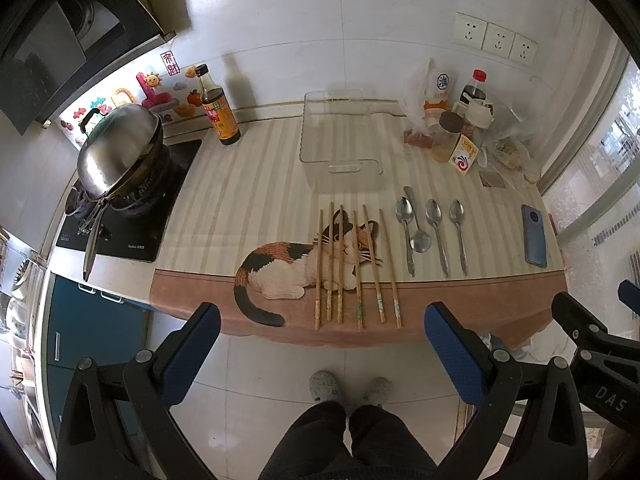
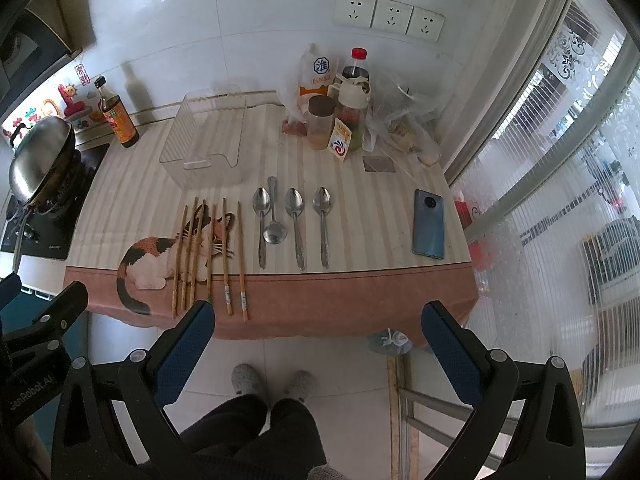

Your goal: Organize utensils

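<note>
Both claws hang released before the table's front edge, holding nothing: the left gripper and the right gripper, jaws wide apart. Six chopsticks lie side by side near the front edge. Just right of them lie four spoons. Behind both, toward the back edge, stands a clear tray.
</note>
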{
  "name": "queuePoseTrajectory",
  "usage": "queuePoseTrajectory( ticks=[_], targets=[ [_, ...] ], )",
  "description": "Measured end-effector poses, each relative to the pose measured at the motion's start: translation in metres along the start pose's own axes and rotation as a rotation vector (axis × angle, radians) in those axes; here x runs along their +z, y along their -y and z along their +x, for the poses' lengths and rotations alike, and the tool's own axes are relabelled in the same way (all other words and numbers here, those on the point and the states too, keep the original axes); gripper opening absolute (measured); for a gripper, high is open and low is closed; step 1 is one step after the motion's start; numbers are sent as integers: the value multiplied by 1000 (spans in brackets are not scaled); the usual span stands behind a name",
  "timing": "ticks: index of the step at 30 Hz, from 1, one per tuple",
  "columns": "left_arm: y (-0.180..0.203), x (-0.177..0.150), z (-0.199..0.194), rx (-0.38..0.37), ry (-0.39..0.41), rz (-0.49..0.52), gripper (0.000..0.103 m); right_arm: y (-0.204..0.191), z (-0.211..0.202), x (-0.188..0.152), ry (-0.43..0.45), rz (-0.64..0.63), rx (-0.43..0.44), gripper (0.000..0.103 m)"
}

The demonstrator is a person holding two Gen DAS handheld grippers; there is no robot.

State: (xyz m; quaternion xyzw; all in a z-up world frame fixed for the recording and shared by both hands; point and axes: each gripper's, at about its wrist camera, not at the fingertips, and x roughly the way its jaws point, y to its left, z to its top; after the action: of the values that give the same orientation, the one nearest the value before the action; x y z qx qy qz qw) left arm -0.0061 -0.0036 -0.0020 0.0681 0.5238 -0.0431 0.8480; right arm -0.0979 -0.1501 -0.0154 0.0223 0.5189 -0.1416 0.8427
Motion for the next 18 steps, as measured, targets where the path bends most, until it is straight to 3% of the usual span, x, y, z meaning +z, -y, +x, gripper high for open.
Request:
queuePoseTrajectory(
  ticks=[18],
  targets=[
    [4,-4,2,2,1,0,103,3,0,0,0,2,1,103]
  ],
)
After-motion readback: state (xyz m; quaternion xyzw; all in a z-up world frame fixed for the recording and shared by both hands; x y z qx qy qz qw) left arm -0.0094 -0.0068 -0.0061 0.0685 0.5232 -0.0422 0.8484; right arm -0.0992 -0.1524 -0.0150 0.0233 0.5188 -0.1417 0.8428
